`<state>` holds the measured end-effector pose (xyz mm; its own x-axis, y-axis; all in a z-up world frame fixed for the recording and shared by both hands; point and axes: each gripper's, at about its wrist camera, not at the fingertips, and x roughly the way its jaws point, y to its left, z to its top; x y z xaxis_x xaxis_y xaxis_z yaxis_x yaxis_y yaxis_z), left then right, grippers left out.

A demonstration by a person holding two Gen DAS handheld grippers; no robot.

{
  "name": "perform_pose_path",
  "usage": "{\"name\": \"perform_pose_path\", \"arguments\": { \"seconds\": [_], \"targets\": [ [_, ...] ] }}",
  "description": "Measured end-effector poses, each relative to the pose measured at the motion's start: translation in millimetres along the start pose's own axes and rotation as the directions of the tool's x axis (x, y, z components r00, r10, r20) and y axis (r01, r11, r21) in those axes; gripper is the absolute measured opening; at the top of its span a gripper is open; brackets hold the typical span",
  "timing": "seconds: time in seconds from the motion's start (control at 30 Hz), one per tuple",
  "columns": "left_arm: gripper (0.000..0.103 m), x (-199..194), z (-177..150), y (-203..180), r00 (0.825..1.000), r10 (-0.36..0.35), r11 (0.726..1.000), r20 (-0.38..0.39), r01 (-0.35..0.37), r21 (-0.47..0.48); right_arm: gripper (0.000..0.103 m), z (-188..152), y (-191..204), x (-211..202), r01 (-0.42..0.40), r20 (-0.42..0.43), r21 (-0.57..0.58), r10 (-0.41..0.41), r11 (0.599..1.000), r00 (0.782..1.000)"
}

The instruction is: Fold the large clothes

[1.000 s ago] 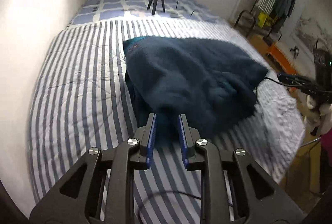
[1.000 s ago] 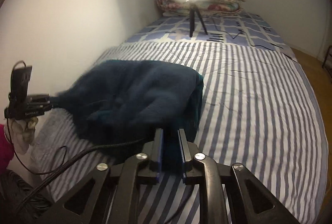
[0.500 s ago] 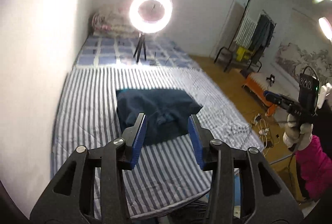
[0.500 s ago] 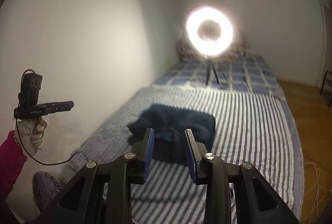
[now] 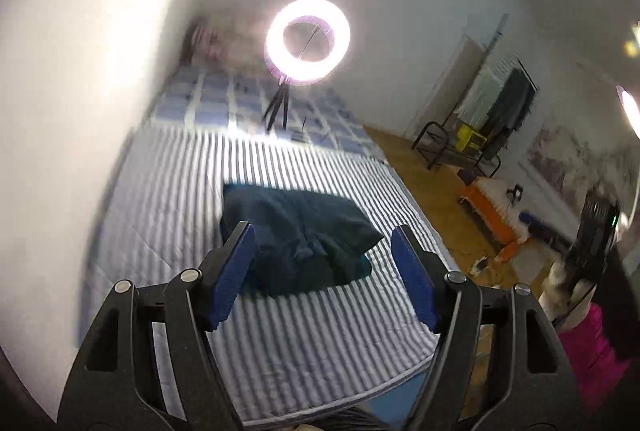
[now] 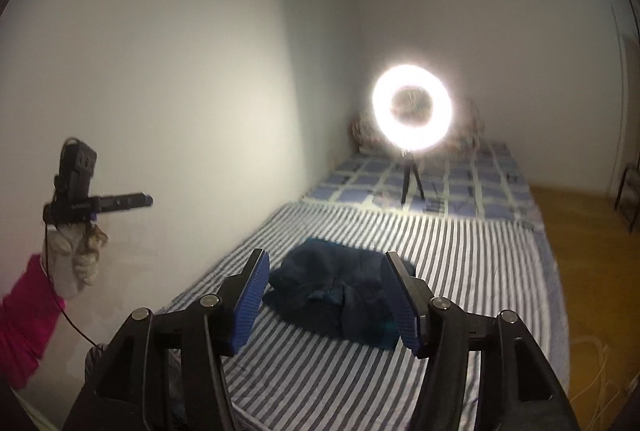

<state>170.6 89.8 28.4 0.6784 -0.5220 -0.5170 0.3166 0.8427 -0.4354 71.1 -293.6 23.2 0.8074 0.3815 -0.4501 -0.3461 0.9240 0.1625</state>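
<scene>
A dark teal garment [image 5: 300, 235] lies folded in a compact bundle on the striped bed [image 5: 160, 215]; it also shows in the right wrist view [image 6: 340, 291]. My left gripper [image 5: 322, 271] is open and empty, held well above and back from the garment. My right gripper [image 6: 324, 295] is open and empty too, raised high over the bed's near end. From the right wrist view, the left gripper [image 6: 100, 205] shows at the far left, held by a gloved hand.
A lit ring light on a tripod [image 5: 306, 47] stands on the checked bedding [image 6: 472, 179] at the far end. White walls border the bed's left side. Wooden floor [image 6: 592, 251], a chair and an orange rack [image 5: 488, 215] lie to the right.
Both grippers let go of the garment, opened wide and pulled up and back from the bed. The garment now lies on the bed as a folded bundle.
</scene>
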Motion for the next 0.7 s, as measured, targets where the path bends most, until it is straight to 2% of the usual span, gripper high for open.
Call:
{"name": "perform_pose_path", "arguments": {
  "seconds": [0.13,0.27,0.4,0.43,0.5,0.63,0.7],
  "targets": [
    [0.073,70.0,-9.7,45.7,0.996,-0.042,0.982,-0.082,0.026,-0.189,0.06,-24.8,-29.5,53.1,0.002,-0.083,0.089,0.005,0.996,0.997],
    [0.073,129.3,-14.5,78.1,0.986,-0.05,0.963,-0.159,0.005,-0.271,0.06,-48.8,-59.5,103.1,-0.023,-0.154,0.189,0.053,0.982,0.987],
    [0.073,179.0,-19.3,118.9,0.978,-0.058,0.918,-0.202,-0.027,-0.395,0.063,-75.4,-92.4,160.8,-0.061,-0.209,0.316,0.132,0.947,0.969],
    [0.073,187.8,-20.9,125.3,0.977,-0.056,0.91,-0.208,-0.035,-0.412,0.063,-84.1,-101.7,180.2,-0.083,-0.228,0.361,0.174,0.929,0.958],
    [0.073,210.2,-25.5,137.6,0.972,-0.061,0.893,-0.228,-0.049,-0.447,0.064,-95.2,-113.3,208.2,-0.09,-0.245,0.407,0.204,0.909,0.948],
    [0.073,247.1,-35.5,151.7,0.958,-0.123,0.861,-0.259,-0.026,-0.507,0.065,-108.3,-124.7,245.9,-0.091,-0.249,0.453,0.224,0.887,0.942],
    [0.072,263.9,-40.1,155.2,0.95,-0.139,0.859,-0.28,-0.026,-0.512,0.065,-112.4,-128.7,261.6,-0.097,-0.25,0.482,0.243,0.871,0.937]
  ]
}}
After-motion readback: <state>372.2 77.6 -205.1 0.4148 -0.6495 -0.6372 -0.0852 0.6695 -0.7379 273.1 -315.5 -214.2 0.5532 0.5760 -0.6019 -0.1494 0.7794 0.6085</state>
